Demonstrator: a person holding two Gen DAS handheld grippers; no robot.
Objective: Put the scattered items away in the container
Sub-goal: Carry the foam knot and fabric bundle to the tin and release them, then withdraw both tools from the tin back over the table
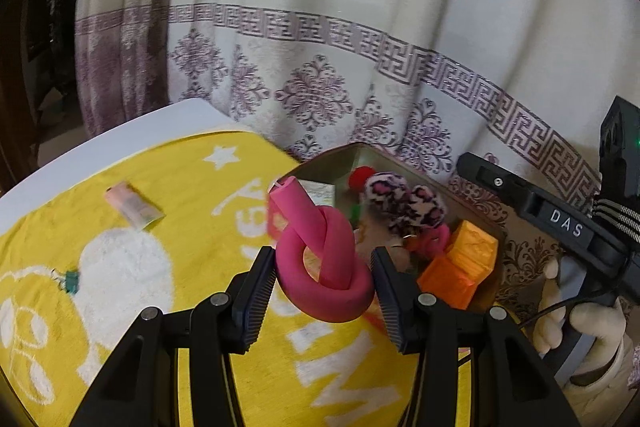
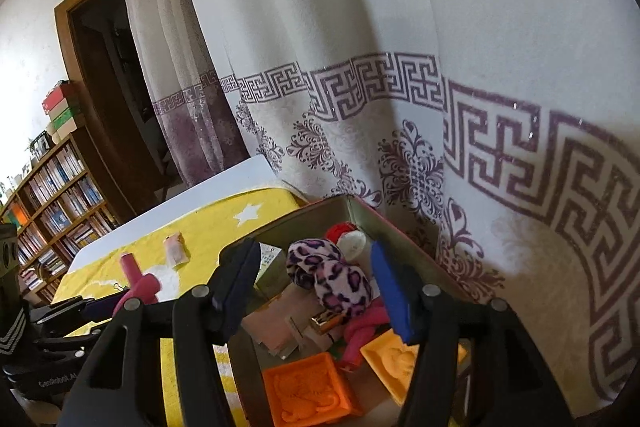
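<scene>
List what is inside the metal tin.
The metal tin holds a leopard-print plush, red-and-white pompom, two orange blocks, a pink foam piece and paper slips. Anything beneath that pile is covered.

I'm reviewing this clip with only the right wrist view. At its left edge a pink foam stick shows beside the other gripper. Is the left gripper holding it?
Observer: Yes. The left gripper is closed on the pink foam stick, with a pad against each side.
Operator: Is it just a straight stick?
Observer: No. It is tied into a knot with a loop, and the pads press on the loop.
Operator: What is behind my camera?
Observer: A white-gloved hand grips the handle of the right gripper.
</scene>
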